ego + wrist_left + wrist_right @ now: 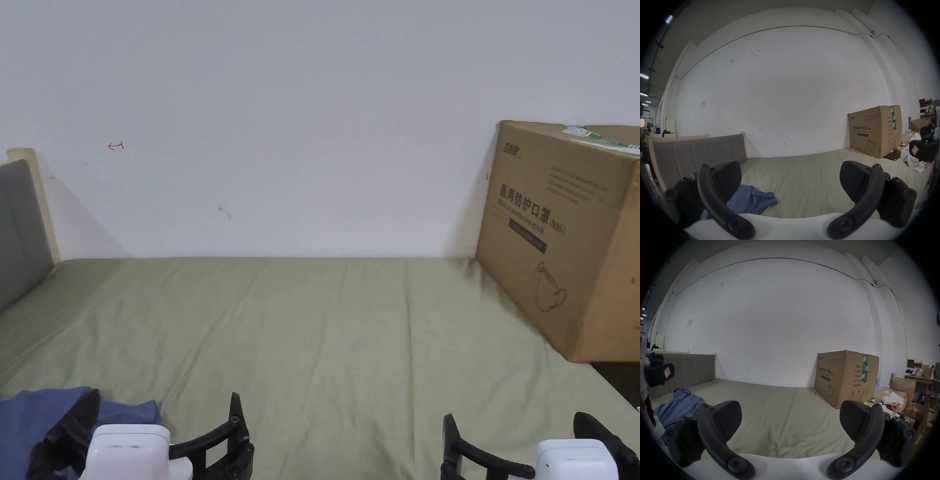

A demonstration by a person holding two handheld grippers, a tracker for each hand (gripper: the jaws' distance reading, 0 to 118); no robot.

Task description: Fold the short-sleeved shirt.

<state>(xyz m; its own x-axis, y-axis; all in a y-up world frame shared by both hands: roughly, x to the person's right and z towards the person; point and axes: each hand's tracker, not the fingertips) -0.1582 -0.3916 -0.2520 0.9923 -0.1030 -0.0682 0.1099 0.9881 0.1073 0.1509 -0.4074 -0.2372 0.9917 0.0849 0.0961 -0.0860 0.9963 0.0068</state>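
Head view: shirt beside left gripper's fingers.

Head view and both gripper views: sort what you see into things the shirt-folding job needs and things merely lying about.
Needed: blue shirt, crumpled on the bed sheet; left gripper and right gripper, both open.
Lying about: cardboard box; headboard; clutter beside bed.

From my head view the light is soft, even and fairly bright, and the cardboard box casts a faint shadow on the white wall. Both gripper views look dimmer, with round fisheye bending and black vignetted corners.
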